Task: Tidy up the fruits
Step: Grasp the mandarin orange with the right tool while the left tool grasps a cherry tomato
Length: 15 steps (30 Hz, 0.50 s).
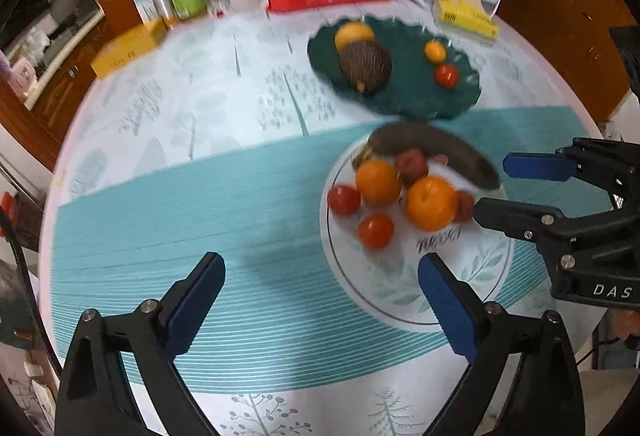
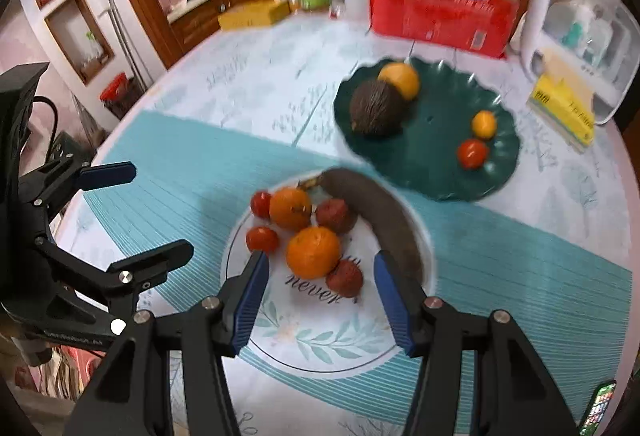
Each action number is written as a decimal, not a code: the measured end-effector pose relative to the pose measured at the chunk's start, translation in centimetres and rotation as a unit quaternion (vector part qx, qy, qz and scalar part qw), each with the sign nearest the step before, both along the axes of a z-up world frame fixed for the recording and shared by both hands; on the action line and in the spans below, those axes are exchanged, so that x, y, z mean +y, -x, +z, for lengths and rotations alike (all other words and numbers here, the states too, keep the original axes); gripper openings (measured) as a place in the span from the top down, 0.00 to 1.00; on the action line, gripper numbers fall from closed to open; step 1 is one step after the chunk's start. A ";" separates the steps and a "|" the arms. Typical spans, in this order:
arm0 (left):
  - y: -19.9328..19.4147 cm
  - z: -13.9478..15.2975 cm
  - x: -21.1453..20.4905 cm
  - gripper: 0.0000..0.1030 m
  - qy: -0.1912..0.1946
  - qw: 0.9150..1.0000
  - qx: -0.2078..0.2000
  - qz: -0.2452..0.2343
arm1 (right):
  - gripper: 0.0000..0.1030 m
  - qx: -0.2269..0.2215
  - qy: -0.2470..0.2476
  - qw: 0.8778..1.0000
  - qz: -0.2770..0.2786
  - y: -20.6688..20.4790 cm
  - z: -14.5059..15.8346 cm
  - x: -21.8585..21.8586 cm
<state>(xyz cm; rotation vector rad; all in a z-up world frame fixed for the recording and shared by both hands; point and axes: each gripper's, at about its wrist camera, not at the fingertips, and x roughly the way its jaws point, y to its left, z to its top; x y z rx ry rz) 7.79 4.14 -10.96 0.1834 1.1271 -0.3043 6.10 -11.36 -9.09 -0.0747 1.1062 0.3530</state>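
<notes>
The right hand-held gripper point(image 2: 320, 288) is being held wide open and empty over the white plate point(image 2: 320, 352), its fingers flanking an orange point(image 2: 313, 252). The left hand-held gripper point(image 1: 320, 300), also open and empty, is being kept above the table point(image 1: 200, 196) beside that plate. More fruits are lying on the green plate point(image 2: 432, 164).

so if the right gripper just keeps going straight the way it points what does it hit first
Probably the nearer orange on the white plate; the open right gripper lines up with it, though depth is unclear.

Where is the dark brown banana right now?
The dark brown banana lies on the white plate, along its far right rim, beside the reddish lychee and just before the green plate.
</notes>
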 end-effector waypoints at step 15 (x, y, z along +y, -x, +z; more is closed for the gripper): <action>-2.6 -4.4 0.1 0.26 0.044 0.997 0.055 -0.011 | 0.47 0.032 0.038 0.997 0.052 -2.8 -5.4 2.5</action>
